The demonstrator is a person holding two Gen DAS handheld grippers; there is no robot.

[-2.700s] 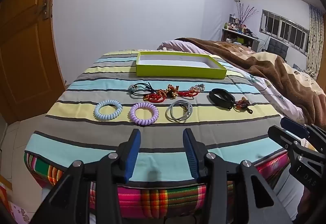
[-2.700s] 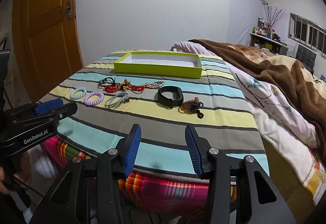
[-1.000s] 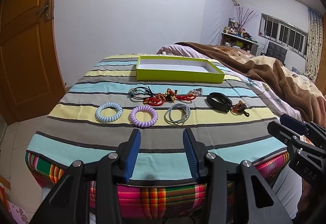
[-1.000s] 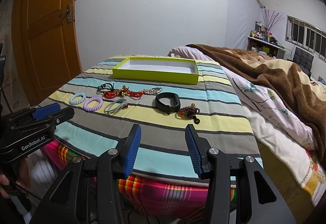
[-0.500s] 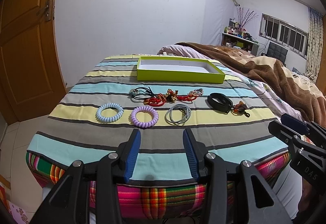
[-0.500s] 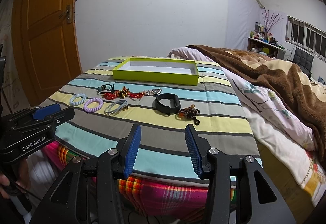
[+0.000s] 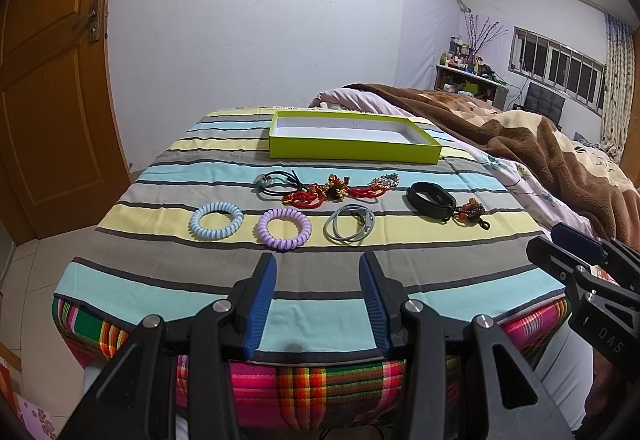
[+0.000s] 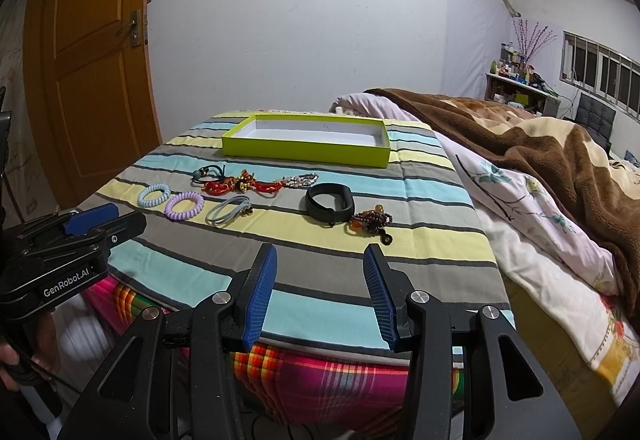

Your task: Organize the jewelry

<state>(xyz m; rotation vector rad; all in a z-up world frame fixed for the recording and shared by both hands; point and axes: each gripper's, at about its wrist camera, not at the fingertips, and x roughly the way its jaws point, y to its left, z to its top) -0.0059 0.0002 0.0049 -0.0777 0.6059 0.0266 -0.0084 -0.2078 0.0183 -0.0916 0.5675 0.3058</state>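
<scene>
Jewelry lies in rows on the striped cloth: a light-blue coil band [image 7: 216, 220], a purple coil band [image 7: 284, 228], a grey band [image 7: 350, 227], a black hair tie [image 7: 278, 182], red cord bracelets [image 7: 320, 194], a black wristband [image 7: 431, 200] and a brown bead bracelet [image 7: 470, 213]. An empty lime-green tray [image 7: 354, 151] sits behind them. My left gripper [image 7: 318, 296] is open and empty at the near edge, short of the purple band. My right gripper [image 8: 320, 292] is open and empty, short of the black wristband [image 8: 330, 201] and bead bracelet [image 8: 370, 220].
The striped cloth [image 7: 168, 268] covers a table-like surface with a plaid cloth hanging at the front. A bed with a brown blanket [image 8: 540, 144] lies to the right. A wooden door [image 8: 92, 52] stands at left. Each gripper shows in the other's view.
Both grippers have shifted slightly over the near edge of the cloth; the view has tilted a little. The jewelry and tray have not moved.
</scene>
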